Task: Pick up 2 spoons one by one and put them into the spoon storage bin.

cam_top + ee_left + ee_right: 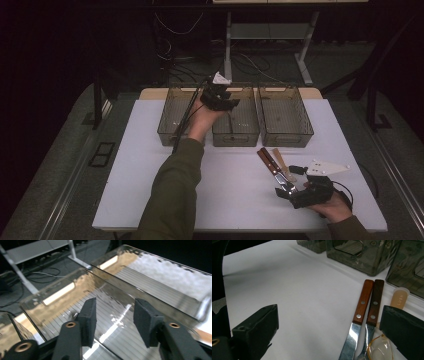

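Note:
My left gripper point(220, 97) point(115, 312) hangs over the middle one of three clear smoky bins point(235, 134) at the back of the white table, held by a hand in an olive sleeve. Its jaws stand apart with nothing between them, and the bin's ribbed floor point(117, 327) lies below. My right gripper point(295, 192) point(329, 320) rests low at the table's front right, open, with bare tabletop between its jaws. Just ahead of it lie two wooden-handled utensils point(270, 162) point(362, 302) side by side and a tan-handled spoon point(280, 159) point(400, 298) with a clear bowl.
The left bin point(170, 120) and right bin point(287, 135) flank the middle one in a row. The white table point(225, 195) has bare room at its centre and left. Beyond it are dark floor, cables and a metal table frame point(305, 60).

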Motion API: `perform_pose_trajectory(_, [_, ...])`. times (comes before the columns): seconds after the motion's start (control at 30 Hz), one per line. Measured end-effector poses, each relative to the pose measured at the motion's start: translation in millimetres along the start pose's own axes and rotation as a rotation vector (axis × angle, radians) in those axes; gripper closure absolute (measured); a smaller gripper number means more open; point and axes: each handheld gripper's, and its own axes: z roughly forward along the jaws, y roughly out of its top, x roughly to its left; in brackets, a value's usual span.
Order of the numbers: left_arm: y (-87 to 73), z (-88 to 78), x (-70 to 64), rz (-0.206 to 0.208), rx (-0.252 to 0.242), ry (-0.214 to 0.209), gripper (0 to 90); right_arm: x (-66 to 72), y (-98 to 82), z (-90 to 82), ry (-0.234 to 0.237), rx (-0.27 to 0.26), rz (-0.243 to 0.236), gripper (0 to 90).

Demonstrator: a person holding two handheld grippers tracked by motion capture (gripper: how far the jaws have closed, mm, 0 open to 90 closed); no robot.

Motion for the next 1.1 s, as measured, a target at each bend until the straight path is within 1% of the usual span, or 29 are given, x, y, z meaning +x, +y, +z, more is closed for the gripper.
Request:
perform_pose_trajectory(0.07, [-6.3, -8.6, -4.8, 0.028, 0.008, -0.009, 48.0, -0.6, -0.1, 0.1, -0.001, 0.005, 0.001, 2.4])
perform_pose_trajectory(0.1, [-9.9, -12.4, -7.9, 0.03, 0.007, -0.019, 46.8, -1.0, -0.1, 0.6, -0.003, 0.005, 0.001, 2.4])
perform_pose_trajectory(0.17, [-17.9, -21.5, -13.9, 0.053, 0.008, -0.036, 44.0, -1.4, -0.2, 0.8, -0.003, 0.012, 0.005, 2.4])
perform_pose_trajectory(0.2, [-22.1, -25.3, -17.6, 0.055, 0.005, -0.047, 42.3, -1.7, -0.3, 0.9, -0.005, 0.012, 0.004, 2.4])
perform_pose_trajectory(0.23, [-26.1, -30.0, -20.7, 0.064, 0.014, -0.056, 40.4, -1.8, -0.5, 0.8, -0.007, 0.014, 0.006, 2.4])
perform_pose_trajectory(0.3, [-34.7, -39.5, -26.2, 0.059, 0.005, -0.076, 37.8, -2.3, -0.7, 1.0, -0.01, 0.016, 0.005, 2.4])
perform_pose_trajectory(0.33, [-38.9, -44.7, -27.9, 0.063, 0.007, -0.086, 36.6, -2.4, -0.6, 1.4, -0.009, 0.017, 0.005, 2.4])
perform_pose_trajectory(0.37, [-43.5, -48.7, -30.4, 0.049, -0.001, -0.093, 35.0, -3.0, -0.7, 1.8, -0.013, 0.018, 0.0, 2.4])
perform_pose_trajectory(0.4, [-47.8, -53.1, -31.6, 0.056, 0.006, -0.096, 33.4, -2.6, -0.7, 2.0, -0.011, 0.021, 0.008, 2.4])
perform_pose_trajectory(0.43, [-52.7, -56.8, -33.7, 0.05, -0.005, -0.098, 32.8, -2.8, -0.7, 2.0, -0.011, 0.024, 0.009, 2.4])
perform_pose_trajectory(0.5, [-64.1, -65.0, -36.4, 0.046, 0.006, -0.108, 31.0, -3.1, -0.6, 2.0, -0.013, 0.025, 0.012, 2.4])
perform_pose_trajectory(0.53, [-68.0, -67.4, -36.3, 0.054, 0.015, -0.109, 29.7, -3.6, -0.6, 1.8, -0.016, 0.026, 0.012, 2.4])
perform_pose_trajectory(0.57, [-73.8, -70.0, -37.5, 0.047, 0.015, -0.11, 28.8, -3.9, -0.6, 1.6, -0.017, 0.025, 0.012, 2.4])
perform_pose_trajectory(0.6, [-79.5, -72.5, -39.0, 0.032, 0.021, -0.109, 27.8, -4.3, -0.5, 1.4, -0.018, 0.024, 0.013, 2.4])
perform_pose_trajectory(0.7, [-96.1, -81.3, -42.7, 0.024, 0.023, -0.108, 25.8, -5.3, -0.1, 0.7, -0.017, 0.024, 0.024, 2.4])
perform_pose_trajectory(0.77, [-107.5, -86.9, -45.6, 0.019, 0.03, -0.107, 24.2, -6.2, 0.3, 0.0, -0.009, 0.027, 0.031, 2.5])
perform_pose_trajectory(0.83, [-119.0, -92.1, -48.7, 0.021, 0.042, -0.102, 23.1, -7.2, 0.4, -0.7, -0.013, 0.033, 0.039, 2.4])
perform_pose_trajectory(0.9, [-130.5, -97.5, -51.3, 0.016, 0.046, -0.106, 21.4, -8.5, 0.7, -1.1, -0.016, 0.033, 0.04, 2.4])
perform_pose_trajectory(1.03, [-153.3, -108.1, -58.1, 0.007, 0.066, -0.091, 15.6, -10.2, 2.0, -3.0, -0.025, 0.032, 0.039, 2.5])
perform_pose_trajectory(1.1, [-161.5, -112.0, -59.7, -0.002, 0.068, -0.089, 14.4, -11.1, 2.2, -3.9, -0.028, 0.032, 0.04, 2.5])
